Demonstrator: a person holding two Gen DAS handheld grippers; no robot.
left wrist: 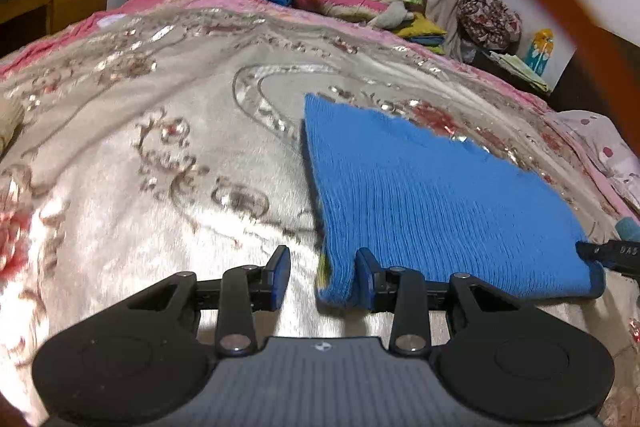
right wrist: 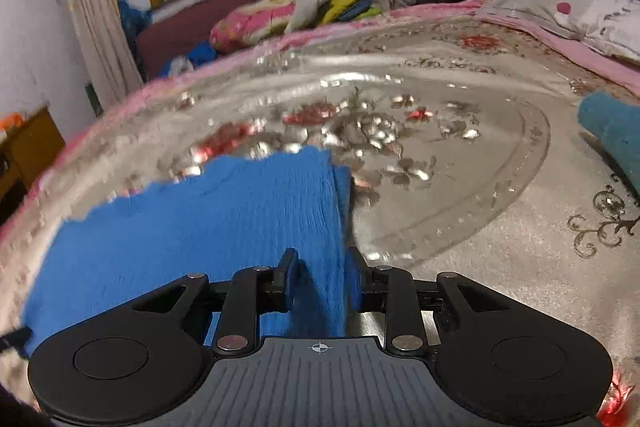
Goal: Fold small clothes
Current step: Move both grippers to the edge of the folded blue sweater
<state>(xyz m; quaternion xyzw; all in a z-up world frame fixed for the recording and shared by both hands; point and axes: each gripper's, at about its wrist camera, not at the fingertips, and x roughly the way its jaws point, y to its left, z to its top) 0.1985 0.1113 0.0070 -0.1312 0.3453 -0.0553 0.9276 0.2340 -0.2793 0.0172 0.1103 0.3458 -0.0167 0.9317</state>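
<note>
The blue knitted garment (left wrist: pixel 420 195) is lying flat on the silvery floral bedspread (left wrist: pixel 160 147), near the front edge of the bed. The left gripper (left wrist: pixel 322 277) is standing spread at its near left corner, not pinching it. The right gripper (right wrist: pixel 320 281) is holding its jaws around the garment's near right edge; I cannot tell whether they are pressing it.

Both grippers (left wrist: pixel 322 277) (right wrist: pixel 322 279) look alike — black linkage arms, silver rivets, blue-padded fingers (left wrist: pixel 282 277), ribbed grey body.
</note>
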